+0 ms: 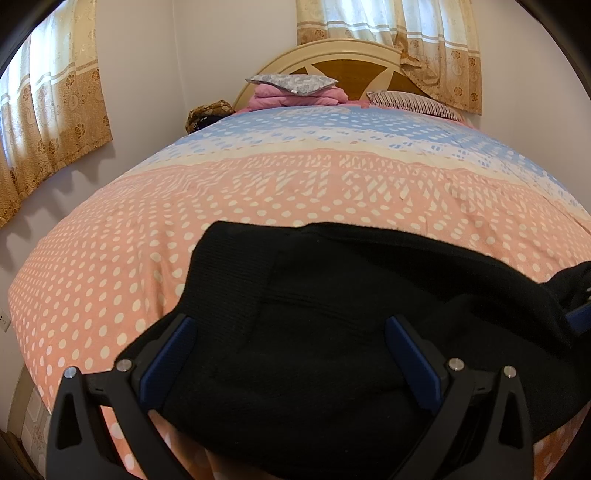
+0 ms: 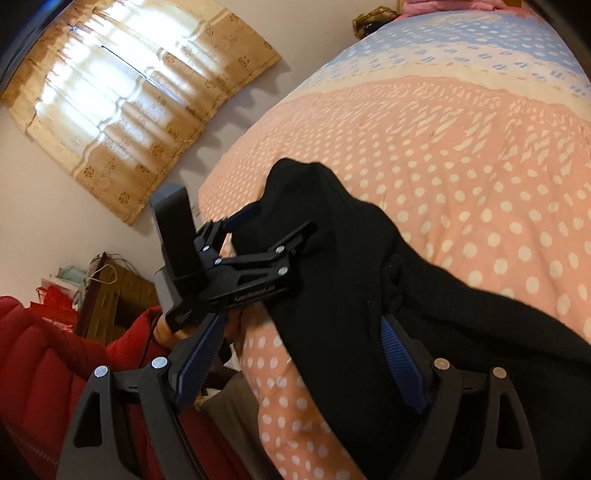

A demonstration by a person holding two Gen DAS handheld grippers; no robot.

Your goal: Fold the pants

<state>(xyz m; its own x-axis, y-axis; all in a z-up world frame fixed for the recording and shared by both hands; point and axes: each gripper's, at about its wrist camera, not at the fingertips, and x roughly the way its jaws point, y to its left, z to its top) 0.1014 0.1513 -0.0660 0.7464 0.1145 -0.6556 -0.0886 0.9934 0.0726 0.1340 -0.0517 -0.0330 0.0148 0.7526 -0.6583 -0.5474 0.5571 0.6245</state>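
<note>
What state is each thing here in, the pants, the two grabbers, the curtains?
black pants: bunched on the bed's near edge, not yet neatly folded.
left gripper: open, fingers either side of the fabric.
right gripper: open, fabric between the fingers.
curtains: drawn shut.
bedspread: spread flat.

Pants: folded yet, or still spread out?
Partly folded, not neat: the pants lie bunched in overlapping layers on the bed, between the open left gripper fingers.

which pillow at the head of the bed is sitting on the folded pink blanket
The grey floral pillow, resting on the pink blanket left of centre. The striped pillow lies directly on the bed to its right.
</note>
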